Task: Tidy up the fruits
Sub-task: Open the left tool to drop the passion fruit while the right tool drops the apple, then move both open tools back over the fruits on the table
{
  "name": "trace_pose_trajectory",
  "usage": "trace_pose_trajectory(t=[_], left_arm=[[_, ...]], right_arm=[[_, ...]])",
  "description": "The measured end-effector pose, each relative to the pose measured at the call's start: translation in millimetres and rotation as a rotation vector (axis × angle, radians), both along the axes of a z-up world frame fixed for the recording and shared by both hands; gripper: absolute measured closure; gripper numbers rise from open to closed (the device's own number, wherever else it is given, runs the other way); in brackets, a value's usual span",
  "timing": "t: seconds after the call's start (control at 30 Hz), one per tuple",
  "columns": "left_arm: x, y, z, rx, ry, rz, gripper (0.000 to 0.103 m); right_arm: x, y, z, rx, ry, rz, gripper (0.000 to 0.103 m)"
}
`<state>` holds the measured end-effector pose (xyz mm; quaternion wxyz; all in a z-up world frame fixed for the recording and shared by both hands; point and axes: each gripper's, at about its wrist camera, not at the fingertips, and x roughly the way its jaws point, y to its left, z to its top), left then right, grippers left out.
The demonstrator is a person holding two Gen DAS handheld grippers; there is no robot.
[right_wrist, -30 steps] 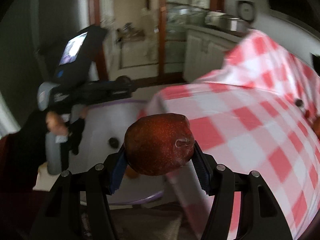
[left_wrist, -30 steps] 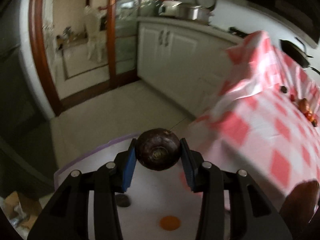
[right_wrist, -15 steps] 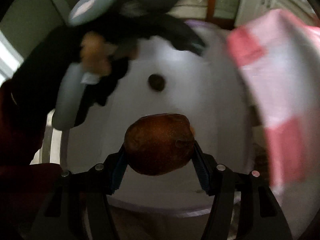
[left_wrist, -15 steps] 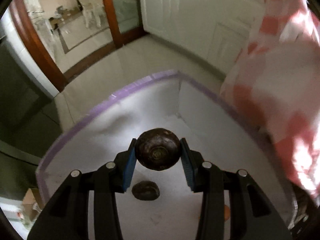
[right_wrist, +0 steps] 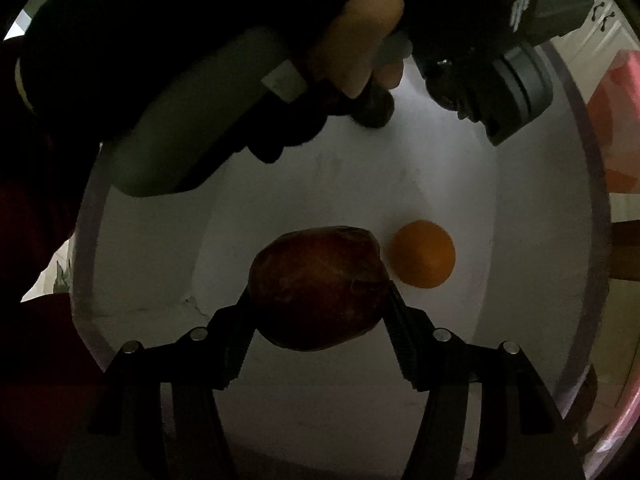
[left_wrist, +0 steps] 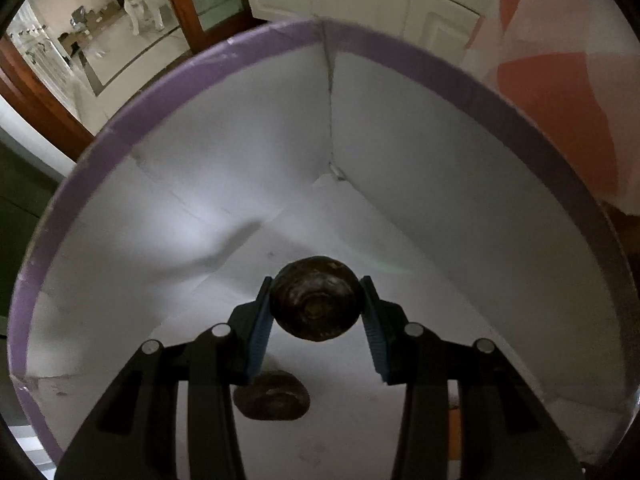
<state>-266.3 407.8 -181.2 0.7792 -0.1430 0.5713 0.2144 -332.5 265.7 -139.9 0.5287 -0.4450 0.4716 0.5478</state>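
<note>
In the left wrist view my left gripper (left_wrist: 315, 312) is shut on a small dark purple round fruit (left_wrist: 314, 298), held inside a white box with a purple rim (left_wrist: 224, 50). A second dark fruit (left_wrist: 272, 396) lies on the box floor just below the held one. In the right wrist view my right gripper (right_wrist: 318, 300) is shut on a large reddish-brown fruit (right_wrist: 318, 288), pointing down into the same white box (right_wrist: 352, 176). An orange (right_wrist: 423, 254) rests on the box floor right beside the held fruit.
A hand (right_wrist: 356, 52) holding the other gripper's body fills the top of the right wrist view, low over the box. A red-and-white checked tablecloth (left_wrist: 560, 112) hangs at the box's right side. White cabinets and a wood-framed glass door stand beyond.
Both grippers have sunk from above the table edge down into the white box and tipped downward, each still holding its fruit. The box walls now fill both views.
</note>
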Motion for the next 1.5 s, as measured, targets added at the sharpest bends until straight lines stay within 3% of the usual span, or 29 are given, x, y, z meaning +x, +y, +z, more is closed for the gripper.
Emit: trace_pose_trajectory(t=[0.23,0.33,0.4,0.5,0.6,0.67,0.73,0.83,0.97,1.07,1.17,1.33,1.5], left_arm=[[-3,-6,-4,-0.022,0.004,0.007,0.060],[-5,-8,-1,-0.016,-0.004,0.013,0.050],[-5,-6,2,-0.001,-0.017,0.020,0.035],[-9,-6,17,0.037,-0.046,0.038,0.021],[-13,-7,36,0.073,-0.071,0.056,0.018],[-17,-15,56,0.118,-0.115,0.069,0.018],[-24,-25,92,0.221,-0.203,0.096,0.017],[-32,-52,144,0.358,-0.355,0.113,0.003],[-26,-105,219,0.404,-0.569,0.043,0.002],[-1,-143,261,0.383,-0.694,-0.050,0.002],[37,-189,284,0.319,-0.758,-0.153,0.002],[138,-264,286,0.133,-0.779,-0.285,0.002],[244,-349,256,-0.007,-0.735,-0.321,0.002]], right_arm=[[-3,-3,11,0.024,-0.001,-0.011,0.039],[-2,-7,19,0.050,-0.003,-0.024,0.034],[2,-11,29,0.085,-0.008,-0.041,0.033],[8,-25,55,0.191,-0.014,-0.067,0.032],[15,-38,89,0.316,-0.007,-0.089,0.027],[18,-51,115,0.402,-0.006,-0.107,0.025],[25,-66,142,0.488,-0.032,-0.129,0.024],[35,-94,181,0.618,-0.101,-0.172,0.019],[60,-153,225,0.776,-0.210,-0.302,0.016],[85,-207,246,0.846,-0.307,-0.445,0.016],[124,-274,256,0.892,-0.390,-0.632,0.016],[201,-378,249,0.911,-0.451,-0.979,0.016],[272,-455,231,0.855,-0.470,-1.267,0.016]])
